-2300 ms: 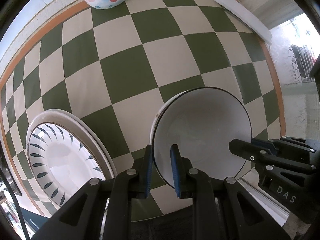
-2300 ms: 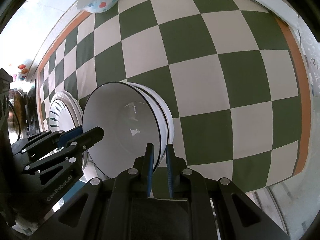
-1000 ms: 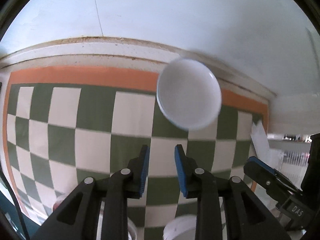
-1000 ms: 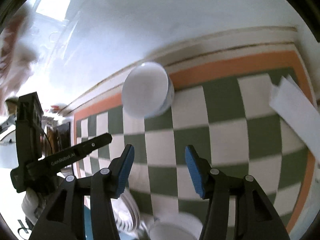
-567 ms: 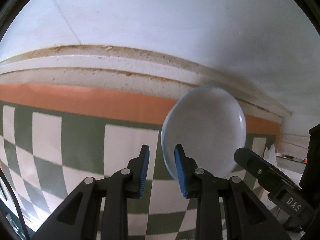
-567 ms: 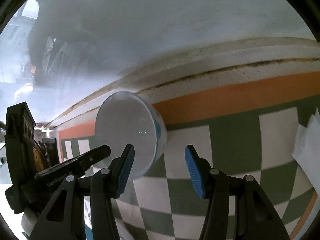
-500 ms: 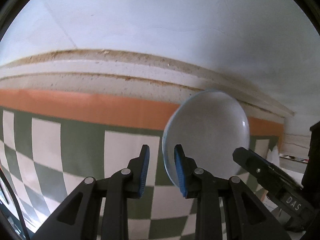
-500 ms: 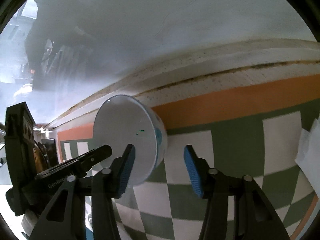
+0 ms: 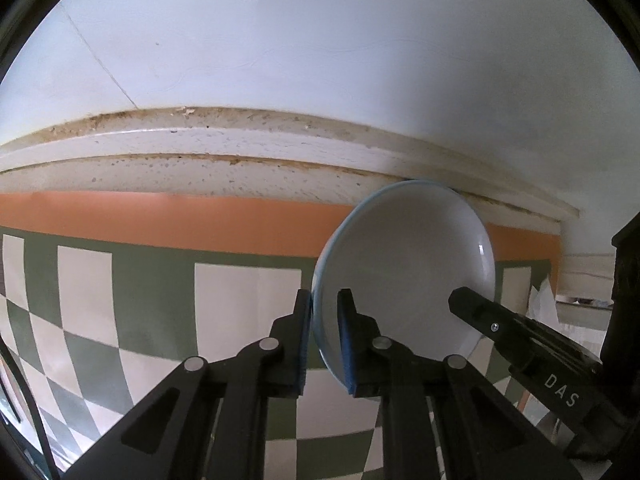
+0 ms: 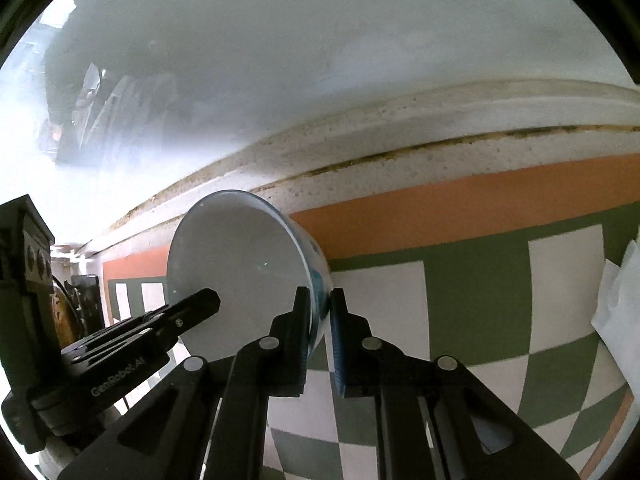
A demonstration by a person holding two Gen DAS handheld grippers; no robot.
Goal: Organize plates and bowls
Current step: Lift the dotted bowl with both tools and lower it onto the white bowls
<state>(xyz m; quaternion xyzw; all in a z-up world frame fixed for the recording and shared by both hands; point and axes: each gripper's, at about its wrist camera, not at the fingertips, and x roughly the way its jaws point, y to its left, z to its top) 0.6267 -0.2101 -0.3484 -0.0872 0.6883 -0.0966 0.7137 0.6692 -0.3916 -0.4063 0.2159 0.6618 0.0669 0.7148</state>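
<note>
A white bowl with a pale blue rim (image 9: pixel 404 272) stands near the back edge of the checked table, by the orange border. My left gripper (image 9: pixel 324 328) is shut on its left rim. My right gripper (image 10: pixel 320 320) is shut on its right rim; the bowl (image 10: pixel 240 268) shows blue marks on its outside there. Each gripper shows in the other's view: the right one (image 9: pixel 520 340) and the left one (image 10: pixel 160 328). The plates and the other bowls are out of view.
The green-and-white checked tablecloth (image 9: pixel 152 292) has an orange border (image 9: pixel 160 216) against a white moulded ledge (image 9: pixel 200 152) and wall. White paper (image 10: pixel 616 304) lies at the right edge of the table.
Both grippers let go of the stacked black-rimmed bowls, moved to the back of the table and closed on the rim of the blue-rimmed bowl, one on each side.
</note>
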